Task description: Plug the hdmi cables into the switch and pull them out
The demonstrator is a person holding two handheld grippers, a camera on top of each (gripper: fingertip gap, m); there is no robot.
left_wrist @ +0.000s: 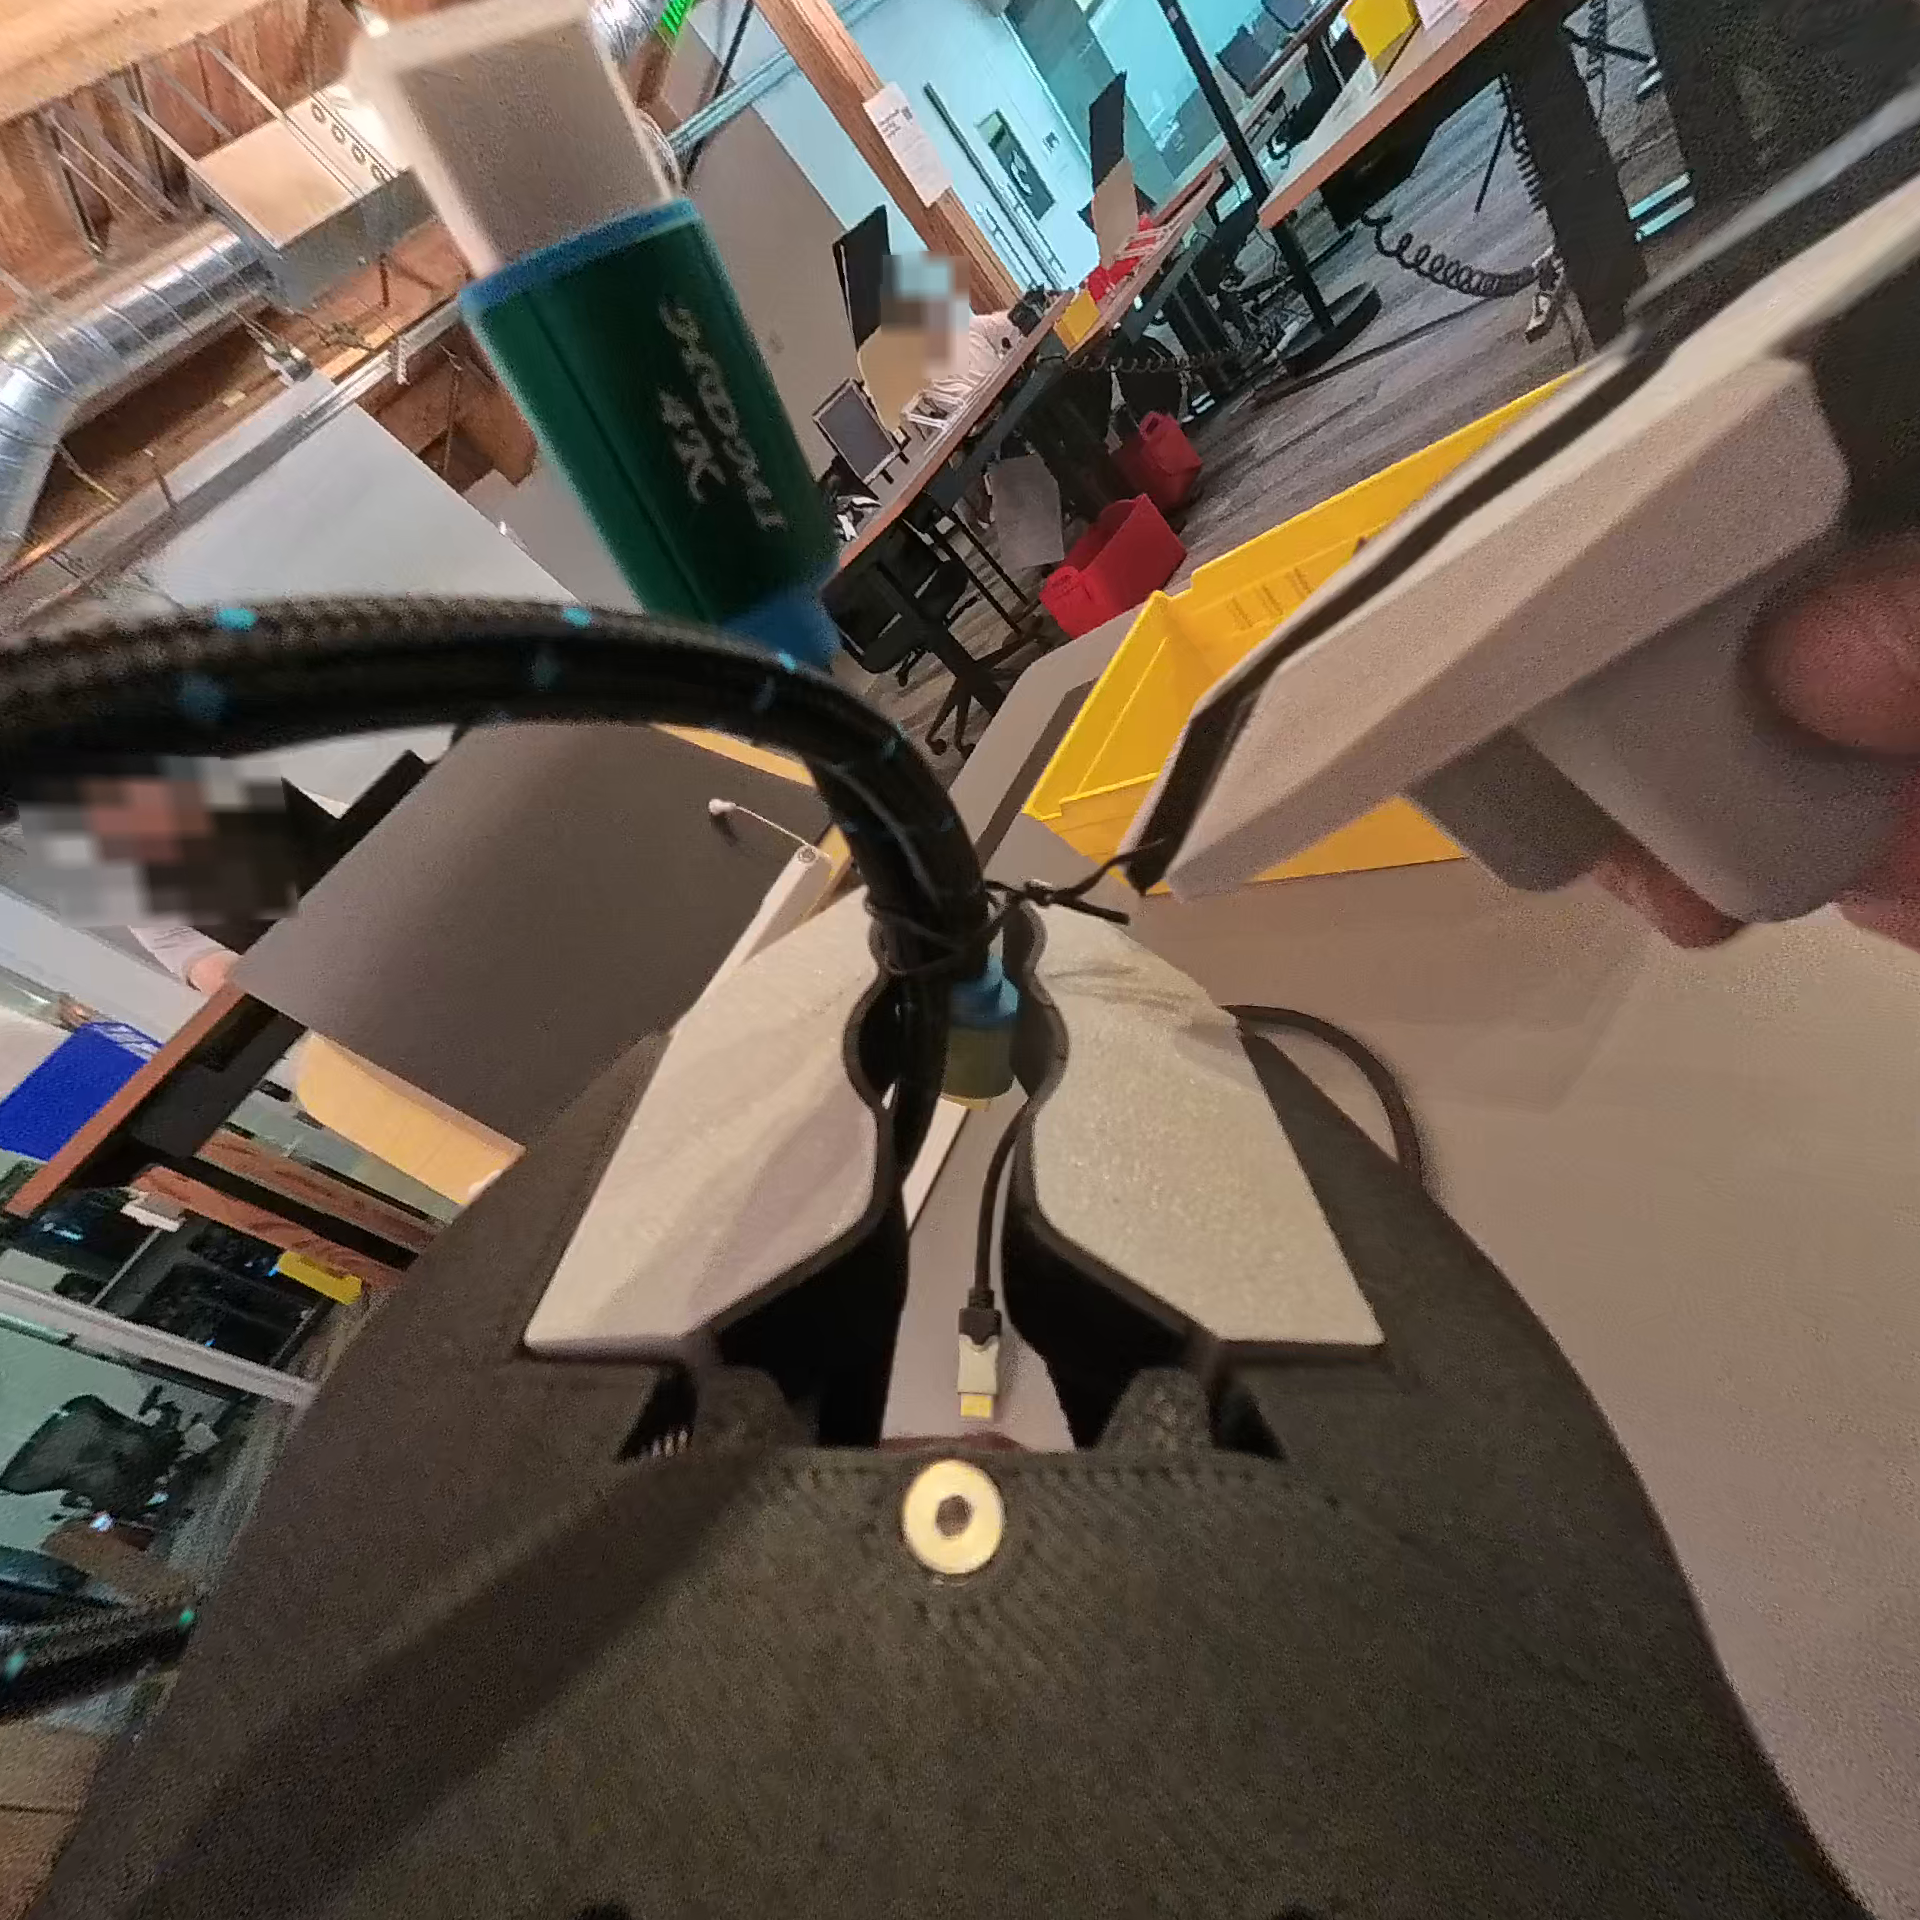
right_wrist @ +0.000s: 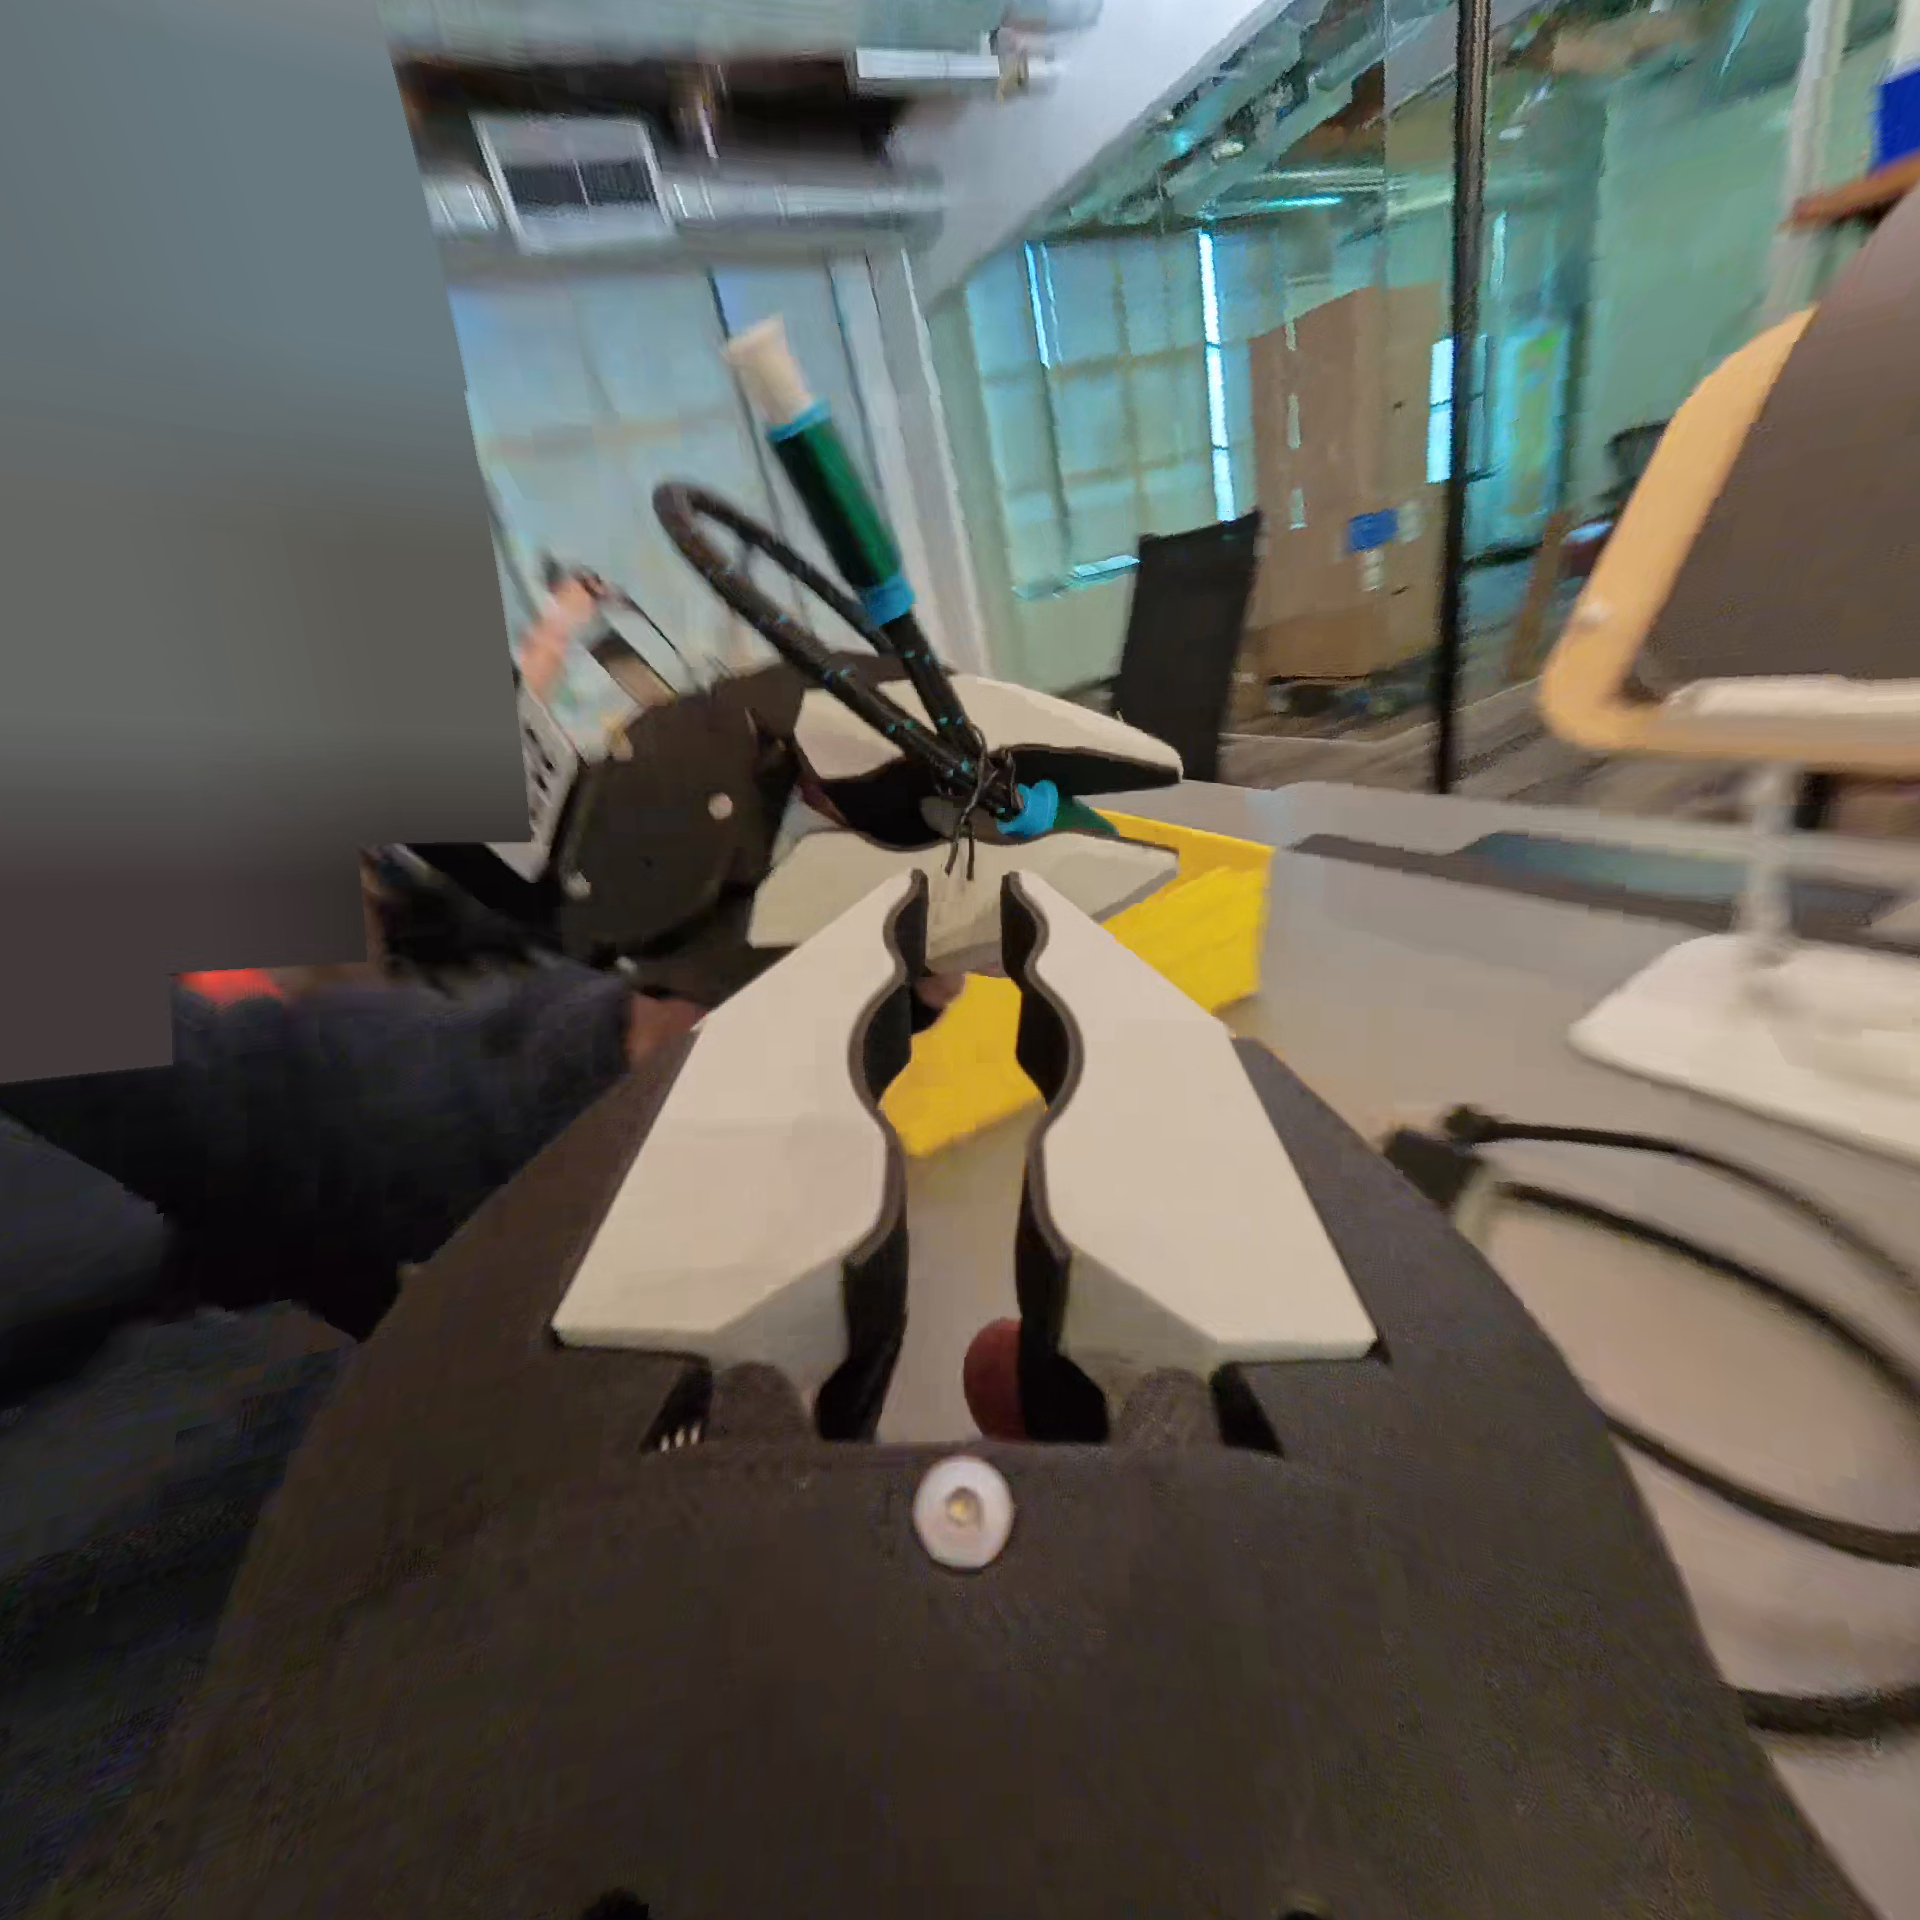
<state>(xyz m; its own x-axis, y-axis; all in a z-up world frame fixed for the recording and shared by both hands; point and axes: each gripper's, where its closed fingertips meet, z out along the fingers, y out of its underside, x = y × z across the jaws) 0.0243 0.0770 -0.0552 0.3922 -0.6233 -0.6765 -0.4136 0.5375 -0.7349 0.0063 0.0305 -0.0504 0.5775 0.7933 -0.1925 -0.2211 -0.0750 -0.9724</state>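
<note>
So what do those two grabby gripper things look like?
Each gripper has two pale grey fingers with wavy black inner edges. They sit on a rough black body with a round silver washer in the middle. The person holding them wears a dark sleeve.

a pale grey table fills the lower right of the left wrist view. on it, toward the upper right of the frame, sits a yellow bin. a thin black cable with a light plug lies on the surface at lower centre. in the right wrist view a white stand base and black cords rest at the right edge.
</note>
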